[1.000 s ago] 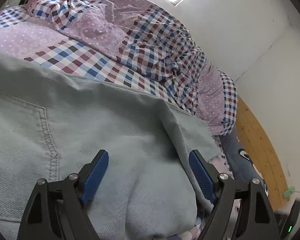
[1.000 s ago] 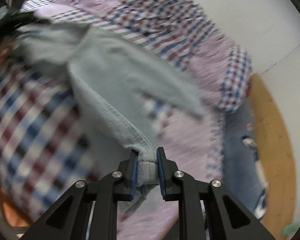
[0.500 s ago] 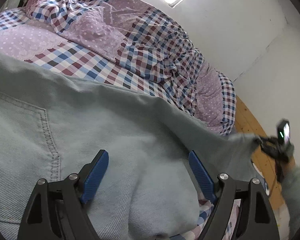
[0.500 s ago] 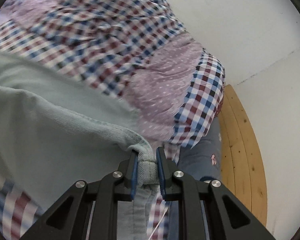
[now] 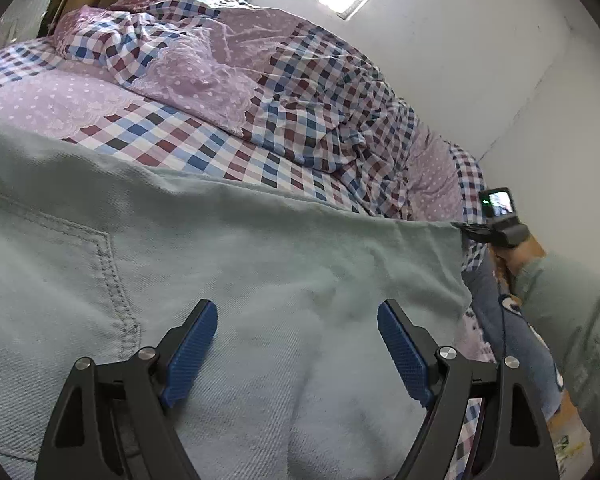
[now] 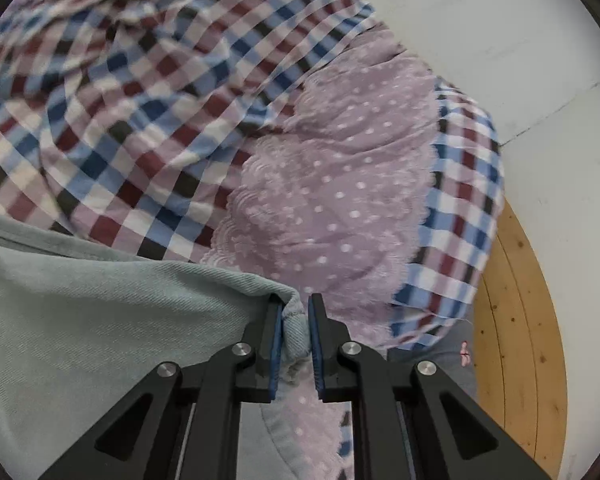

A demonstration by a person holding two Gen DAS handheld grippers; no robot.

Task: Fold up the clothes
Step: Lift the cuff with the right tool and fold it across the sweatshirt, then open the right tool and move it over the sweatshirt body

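Pale green-blue jeans (image 5: 260,260) lie spread over the bed, with a back pocket seam (image 5: 108,264) at the left. My left gripper (image 5: 296,312) hovers just over the denim, jaws wide open, nothing pinched. My right gripper (image 6: 295,308) pinches the hem of a jeans leg (image 6: 100,320) between its blue pads, and its jaws are closing tighter on the cloth. In the left wrist view the right gripper (image 5: 466,227) holds the leg stretched out at the far right edge of the jeans.
A rumpled checked and lilac dotted quilt (image 5: 300,80) fills the far side of the bed, also seen in the right wrist view as the quilt (image 6: 180,100). Wooden floor (image 6: 520,320) and a white wall (image 6: 500,20) lie to the right. A person's sleeve (image 5: 572,320) sits at the right.
The right gripper has swept the jeans leg out to the right, pulling it flat, and has come into the left wrist view. The left gripper has stayed put.
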